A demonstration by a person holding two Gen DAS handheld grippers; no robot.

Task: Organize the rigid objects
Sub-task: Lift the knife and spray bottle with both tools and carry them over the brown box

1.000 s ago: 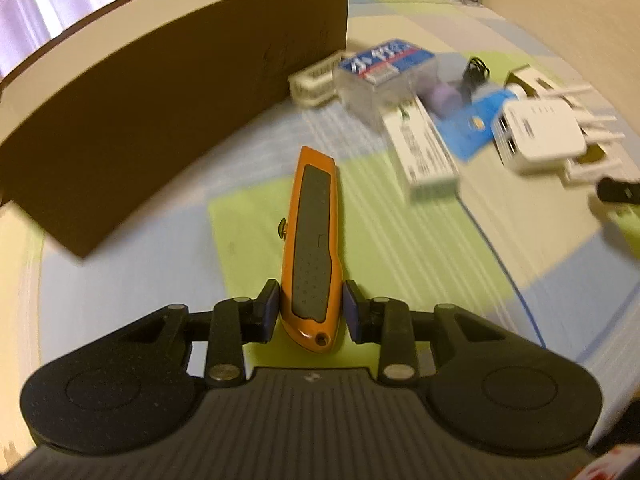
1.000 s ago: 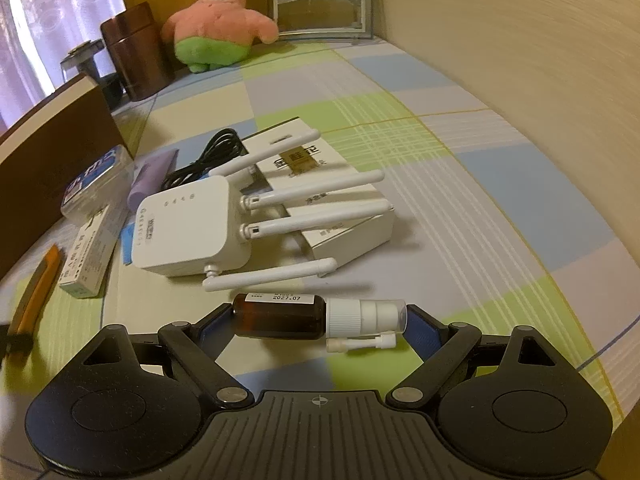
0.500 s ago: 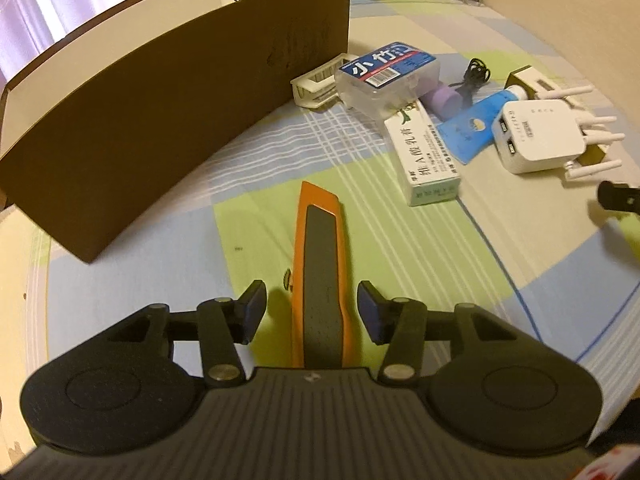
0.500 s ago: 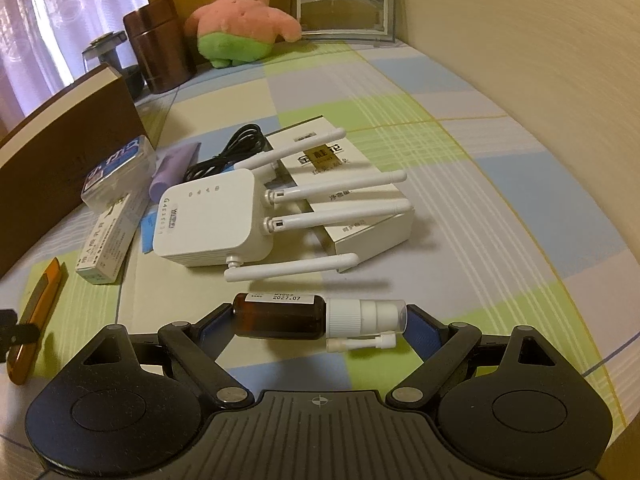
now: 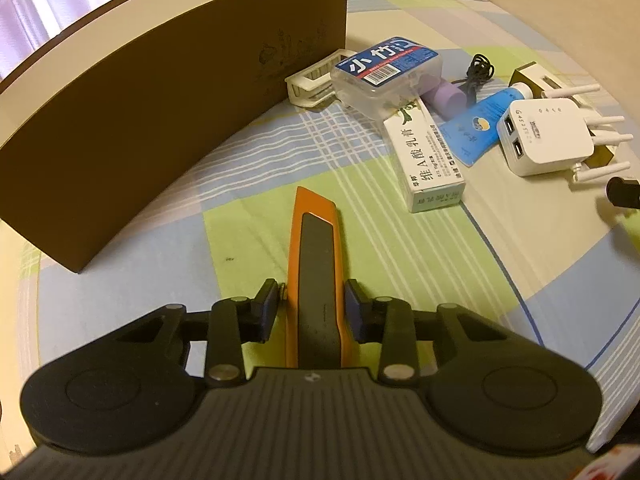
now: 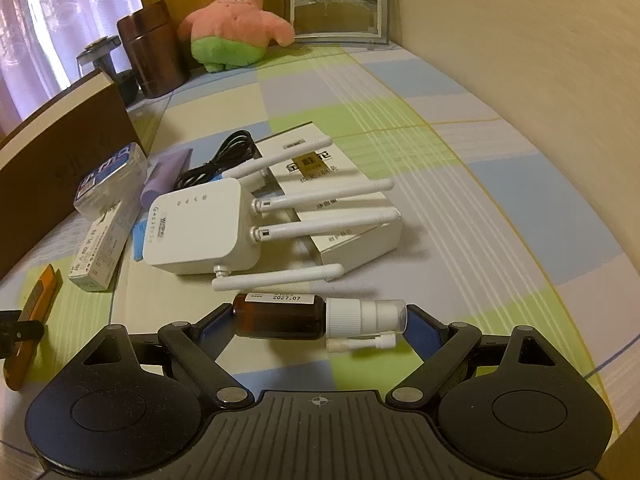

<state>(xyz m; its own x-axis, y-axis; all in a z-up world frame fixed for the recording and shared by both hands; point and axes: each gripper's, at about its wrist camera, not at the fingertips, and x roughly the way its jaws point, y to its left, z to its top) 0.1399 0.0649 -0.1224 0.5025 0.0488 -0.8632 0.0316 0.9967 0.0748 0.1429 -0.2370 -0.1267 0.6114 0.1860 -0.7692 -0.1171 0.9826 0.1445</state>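
Left wrist view: the left gripper straddles the orange utility knife, which lies on the checked cloth of the surface with its tip pointing away, just in front of the brown box. Its jaws are closing; the blue pads sit right at the knife's flanks, with a sliver of gap on the left side, so the hold looks unsettled. The knife is long and the gripper sits near its rear end, so a lift may let the front droop or twist out. The smooth orange sides could also slip.

In the right wrist view, the right gripper clamps the brown spray bottle end to end, base against one pad and white cap against the other. That lengthwise hold is risky: the cap could pop or the bottle could pivot and fall onto the white router nearby.
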